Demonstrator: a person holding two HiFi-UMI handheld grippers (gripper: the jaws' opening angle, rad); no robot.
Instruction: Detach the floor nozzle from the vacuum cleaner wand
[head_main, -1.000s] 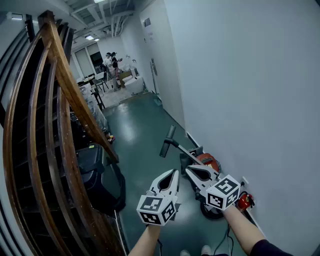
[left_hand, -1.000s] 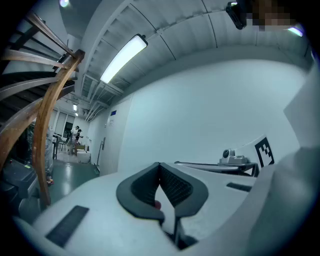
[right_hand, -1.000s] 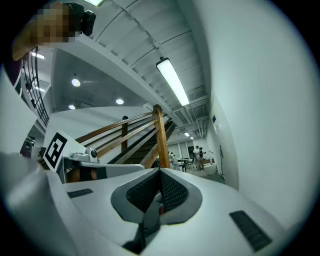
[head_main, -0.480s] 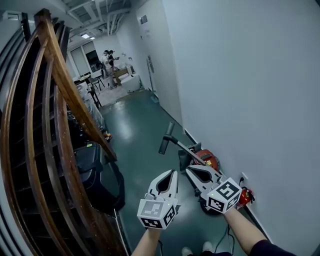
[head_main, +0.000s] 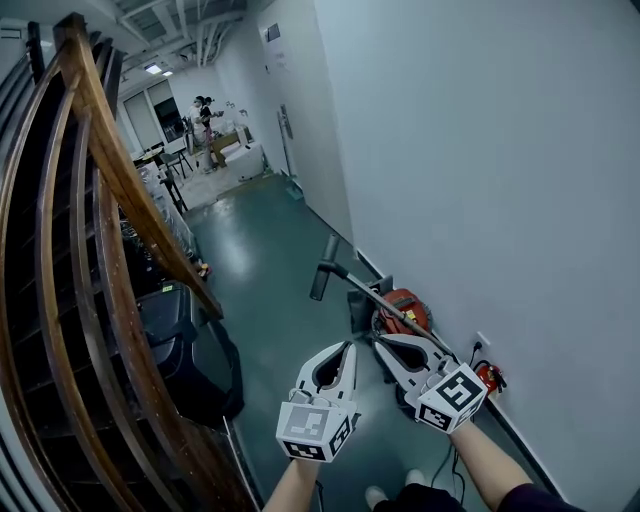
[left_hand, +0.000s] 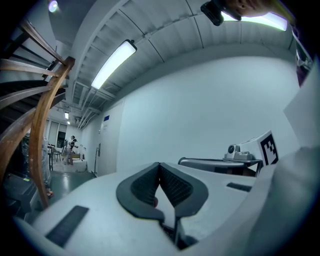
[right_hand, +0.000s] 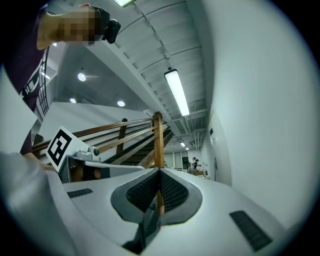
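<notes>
The left gripper (head_main: 348, 347) and right gripper (head_main: 378, 340) are hovering closed and empty near the vacuum cleaner (head_main: 405, 306) at the floor's (head_main: 265, 290) right edge.

Vacuum wand (head_main: 375, 297) tilted, near wall (head_main: 480, 180)

Two grippers up front: left gripper (head_main: 349, 346), right gripper (head_main: 378, 342). One vacuum (head_main: 405, 308), and one wand (head_main: 372, 294) on it. One wooden banister (head_main: 120, 180). One black bin (head_main: 172, 318). Two shoes (head_main: 376, 496) at the bottom edge. Far off, two people (head_main: 203, 112), by the look of it.
</notes>
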